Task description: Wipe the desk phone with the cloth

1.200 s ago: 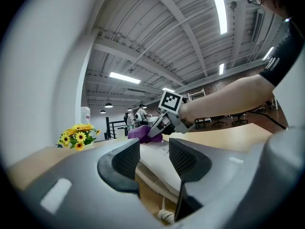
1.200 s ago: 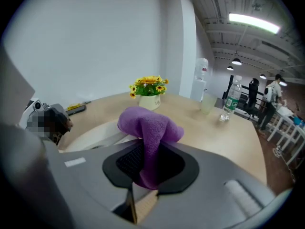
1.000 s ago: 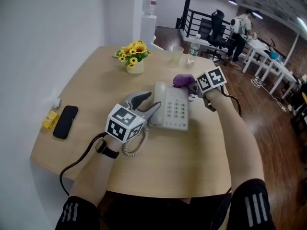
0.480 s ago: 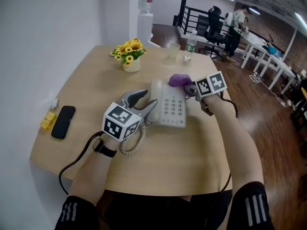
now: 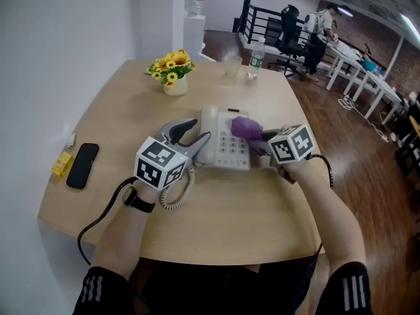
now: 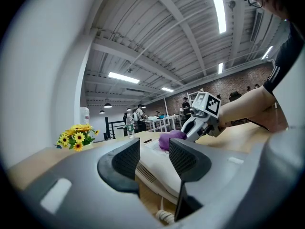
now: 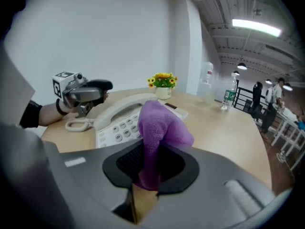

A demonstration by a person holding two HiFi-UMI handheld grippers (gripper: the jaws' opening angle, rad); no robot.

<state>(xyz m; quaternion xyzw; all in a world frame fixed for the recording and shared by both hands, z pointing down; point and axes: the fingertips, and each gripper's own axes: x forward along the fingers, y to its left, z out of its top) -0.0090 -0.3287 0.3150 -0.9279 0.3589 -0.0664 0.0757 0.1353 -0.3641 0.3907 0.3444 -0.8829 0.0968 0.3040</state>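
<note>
One desk phone (image 5: 226, 148) is recorded at the middle of the tabletop (image 5: 230, 222), with its handset on the cradle. One purple cloth (image 5: 244, 127) is clamped in the right tongs (image 5: 257, 140) and held over the keypad's right side. The left tongs (image 5: 191, 135) are spread wide at the handset side, gripping nothing; the phone's edge is seen between them. Also noted: one black mobile phone (image 5: 82, 165), one pot of sunflowers (image 5: 170, 71), one water bottle (image 5: 253, 58).
</note>
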